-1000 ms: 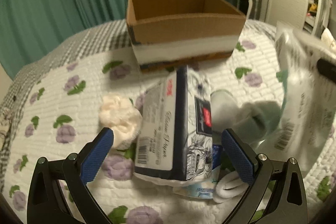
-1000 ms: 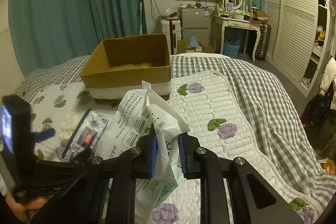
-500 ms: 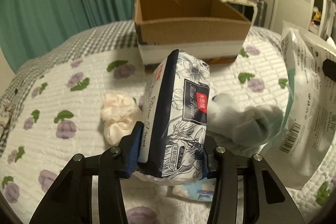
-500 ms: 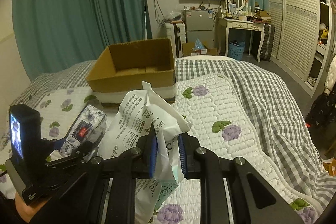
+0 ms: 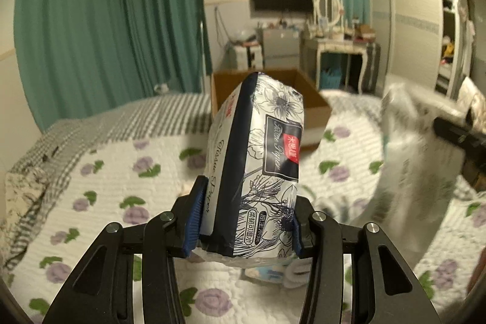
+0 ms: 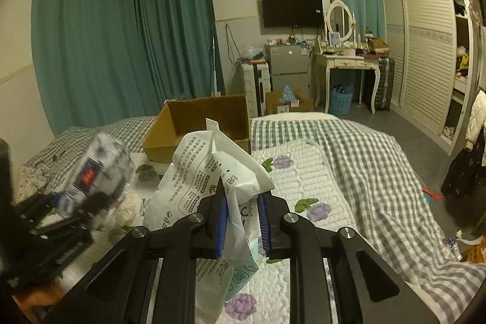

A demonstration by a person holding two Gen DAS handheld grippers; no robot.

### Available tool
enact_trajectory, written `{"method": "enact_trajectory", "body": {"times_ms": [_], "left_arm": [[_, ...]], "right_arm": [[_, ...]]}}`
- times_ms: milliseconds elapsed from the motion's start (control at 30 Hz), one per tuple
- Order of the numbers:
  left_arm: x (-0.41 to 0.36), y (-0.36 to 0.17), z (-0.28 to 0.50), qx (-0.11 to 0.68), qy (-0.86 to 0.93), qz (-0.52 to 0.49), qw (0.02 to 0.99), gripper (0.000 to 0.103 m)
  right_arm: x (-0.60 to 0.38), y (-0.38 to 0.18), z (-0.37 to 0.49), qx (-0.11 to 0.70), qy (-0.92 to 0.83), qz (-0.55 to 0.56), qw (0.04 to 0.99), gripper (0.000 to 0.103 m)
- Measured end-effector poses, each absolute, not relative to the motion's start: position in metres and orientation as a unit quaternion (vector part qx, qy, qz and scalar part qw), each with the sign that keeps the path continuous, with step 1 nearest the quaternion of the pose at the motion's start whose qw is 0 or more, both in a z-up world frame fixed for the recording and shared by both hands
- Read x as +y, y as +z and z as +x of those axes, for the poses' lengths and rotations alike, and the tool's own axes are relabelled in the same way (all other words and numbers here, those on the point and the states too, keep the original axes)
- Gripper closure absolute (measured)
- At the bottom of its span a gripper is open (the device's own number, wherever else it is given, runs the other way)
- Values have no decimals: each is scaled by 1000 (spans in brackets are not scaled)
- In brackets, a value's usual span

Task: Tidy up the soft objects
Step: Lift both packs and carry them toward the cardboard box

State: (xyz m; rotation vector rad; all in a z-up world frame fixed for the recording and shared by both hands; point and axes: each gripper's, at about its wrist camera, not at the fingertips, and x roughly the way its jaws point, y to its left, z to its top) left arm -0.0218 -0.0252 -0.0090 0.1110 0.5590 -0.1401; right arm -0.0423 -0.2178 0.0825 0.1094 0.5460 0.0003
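Left wrist view: tissue pack [image 5: 258,163] now lifted clear of quilt [image 5: 106,172], pinched by left gripper [image 5: 243,220], box [image 5: 316,102] behind. White bag [image 6: 212,181] kept clamped in right gripper [image 6: 241,223], also raised higher.

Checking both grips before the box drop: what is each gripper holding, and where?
Left gripper: tissue pack, lower end. Right gripper: white bag, crumpled edge.

Tissue pack [image 5: 258,160]: you can read script "Tissue Paper" on its dark panel and side. White bag [image 6: 209,181]: Chinese print, too small to read.
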Motion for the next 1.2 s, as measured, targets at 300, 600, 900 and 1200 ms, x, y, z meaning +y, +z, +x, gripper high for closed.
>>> {"method": "enact_trajectory", "body": {"times_ms": [300, 600, 900, 1200], "left_arm": [[-25, 61, -52, 205, -97, 25, 974, 58], [-11, 111, -52, 161, -105, 4, 981, 58], [-8, 141, -28, 131, -99, 2, 986, 58], [-14, 150, 23, 131, -106, -12, 986, 58]], "right_arm": [[-213, 142, -71, 211, 0, 33, 977, 85], [-199, 198, -85, 158, -4, 2, 987, 85], [-177, 227, -64, 125, 1, -34, 992, 85], [-162, 242, -14, 113, 3, -45, 993, 85]]}}
